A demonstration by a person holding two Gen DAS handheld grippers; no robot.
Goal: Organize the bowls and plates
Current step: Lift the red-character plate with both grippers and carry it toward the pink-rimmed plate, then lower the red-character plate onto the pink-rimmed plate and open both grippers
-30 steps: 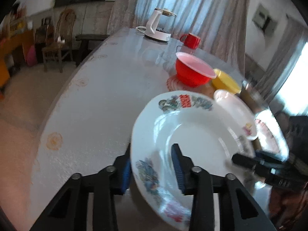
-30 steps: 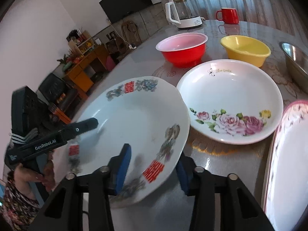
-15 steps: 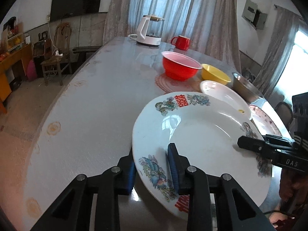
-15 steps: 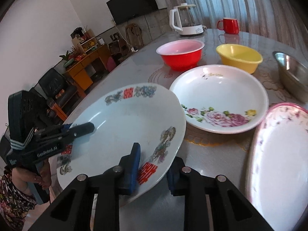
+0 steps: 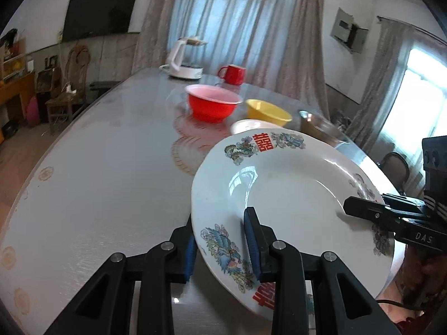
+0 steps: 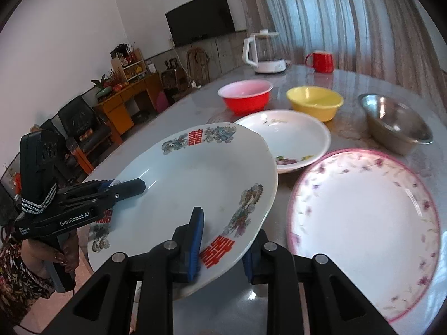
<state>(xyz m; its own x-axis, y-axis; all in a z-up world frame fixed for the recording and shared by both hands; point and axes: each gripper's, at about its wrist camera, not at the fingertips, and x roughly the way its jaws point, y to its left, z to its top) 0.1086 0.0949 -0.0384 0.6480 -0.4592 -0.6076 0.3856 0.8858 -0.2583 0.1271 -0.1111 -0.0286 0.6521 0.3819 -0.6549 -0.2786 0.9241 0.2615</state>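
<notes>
plate: the big dragon plate point(image 6: 195, 178) is lifted off the worktop point(image 5: 106, 167), tilted, carried by both tongs

left tongs point(image 5: 220, 247): pinching the rim at the plate's 7 o'clock, one pad on top, one under

right tongs point(image 6: 222, 244): clamped on the opposite rim

key relation: pink-rimmed plate point(image 6: 366, 217) lies at about 2 o'clock from the right tongs, right beside the carried plate, so the right hand's nearer

others: rose plate point(image 6: 290, 139), red bowl point(image 6: 245, 96), yellow bowl point(image 6: 314, 102), steel bowl point(image 6: 396, 122) further back

guess: stacking it on another plate next
</notes>
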